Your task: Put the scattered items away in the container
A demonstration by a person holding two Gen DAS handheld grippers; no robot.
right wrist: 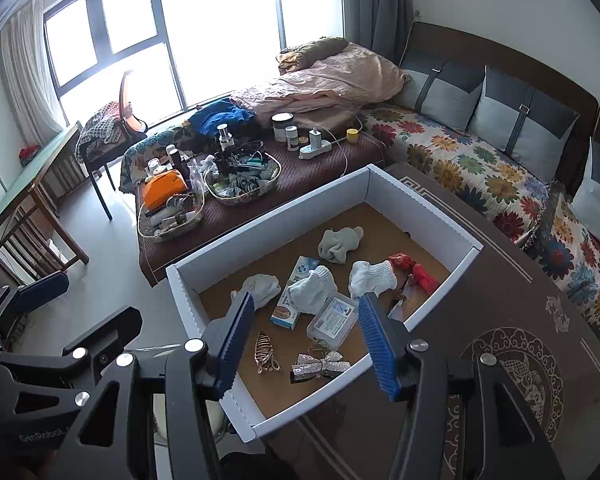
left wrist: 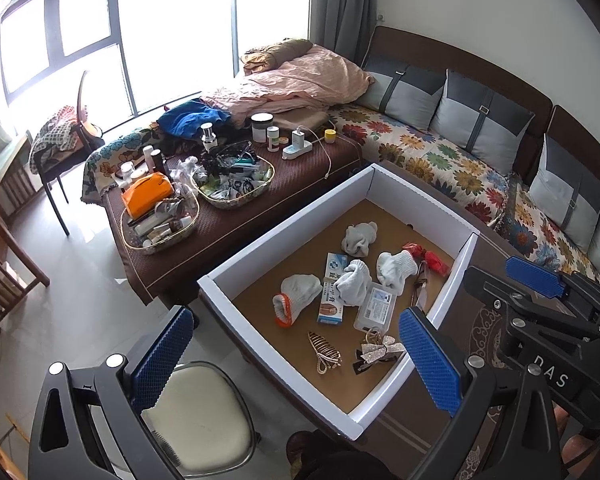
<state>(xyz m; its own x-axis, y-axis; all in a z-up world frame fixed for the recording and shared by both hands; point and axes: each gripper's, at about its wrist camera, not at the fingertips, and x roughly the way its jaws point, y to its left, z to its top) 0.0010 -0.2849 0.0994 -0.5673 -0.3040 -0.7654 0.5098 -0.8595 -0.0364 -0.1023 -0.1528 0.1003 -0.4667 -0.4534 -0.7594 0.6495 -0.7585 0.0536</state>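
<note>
Socks (left wrist: 354, 282), a gray cloth (left wrist: 359, 238), a medicine carton (left wrist: 332, 292), a clear case (left wrist: 375, 309), two hair clips, a glitter bow (right wrist: 320, 365) and a red wrapper (right wrist: 414, 270) all lie inside the white box (left wrist: 284, 224), which sits on the dark table (right wrist: 512, 304). Both tongs hang above its near edge (pads blue), the left gripper (left wrist: 296, 356) spread wide and empty, the right gripper (right wrist: 306, 340) likewise parted, holding nothing.
</note>
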